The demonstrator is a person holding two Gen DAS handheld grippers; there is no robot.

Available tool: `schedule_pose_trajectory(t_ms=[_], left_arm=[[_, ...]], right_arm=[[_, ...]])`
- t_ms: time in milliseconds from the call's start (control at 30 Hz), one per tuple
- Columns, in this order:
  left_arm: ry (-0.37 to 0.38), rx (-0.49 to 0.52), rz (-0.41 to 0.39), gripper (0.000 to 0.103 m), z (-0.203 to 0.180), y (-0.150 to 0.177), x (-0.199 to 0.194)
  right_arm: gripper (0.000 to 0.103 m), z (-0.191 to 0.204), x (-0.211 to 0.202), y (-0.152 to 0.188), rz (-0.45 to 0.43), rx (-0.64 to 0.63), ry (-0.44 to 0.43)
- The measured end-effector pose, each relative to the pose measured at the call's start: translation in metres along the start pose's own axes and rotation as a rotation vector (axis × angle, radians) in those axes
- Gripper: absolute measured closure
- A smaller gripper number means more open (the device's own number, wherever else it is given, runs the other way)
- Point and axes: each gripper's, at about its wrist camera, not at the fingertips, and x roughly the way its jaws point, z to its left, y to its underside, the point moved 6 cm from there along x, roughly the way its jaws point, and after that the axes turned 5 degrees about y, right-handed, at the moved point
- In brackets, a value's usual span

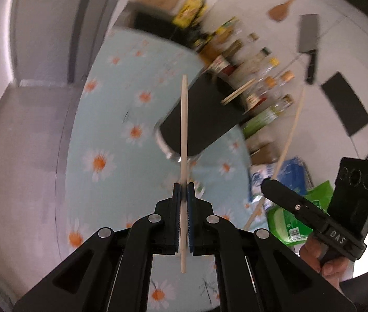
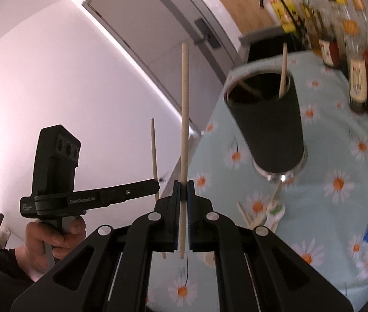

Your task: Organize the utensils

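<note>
Left gripper [image 1: 183,189], chopstick [image 1: 184,140] lengthwise, tip toward cup [image 1: 199,119]

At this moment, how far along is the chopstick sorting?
Done: two chopsticks already stand in the black cup. In hand: the left hand-held gripper and the right hand-held gripper are each shut on one chopstick, neither yet over the cup. Left: dropping both in, plus a wrapped pair lying on the tablecloth.

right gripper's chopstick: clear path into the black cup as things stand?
Probably yes. The right gripper is shut on its chopstick, and the black cup stands upright ahead with an open mouth. Only two sticks lean inside; nothing lies between.
</note>
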Motion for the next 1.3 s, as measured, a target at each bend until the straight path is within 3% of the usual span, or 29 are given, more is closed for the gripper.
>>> schedule_pose_trajectory(t_ms=[200, 433, 933, 1300], left_arm=[[0.072, 0.155, -0.068, 0.099, -0.03, -0.031, -0.002], [0.072, 0.288, -0.204, 0.099, -0.051, -0.065, -0.007], [0.138, 0.473, -0.4, 0.099, -0.101, -0.127, -0.018], [0.179, 0.512, -0.499, 0.099, -0.106, -0.156, -0.003]], right_arm=[[0.097, -0.005, -0.012, -0.037, -0.121, 0.008, 0.016], [0.097, -0.017, -0.016, -0.072, -0.188, 0.043, 0.033], [0.097, -0.032, -0.03, -0.129, -0.365, 0.025, 0.132], [0.097, -0.045, -0.044, -0.167, -0.471, 0.009, 0.152]])
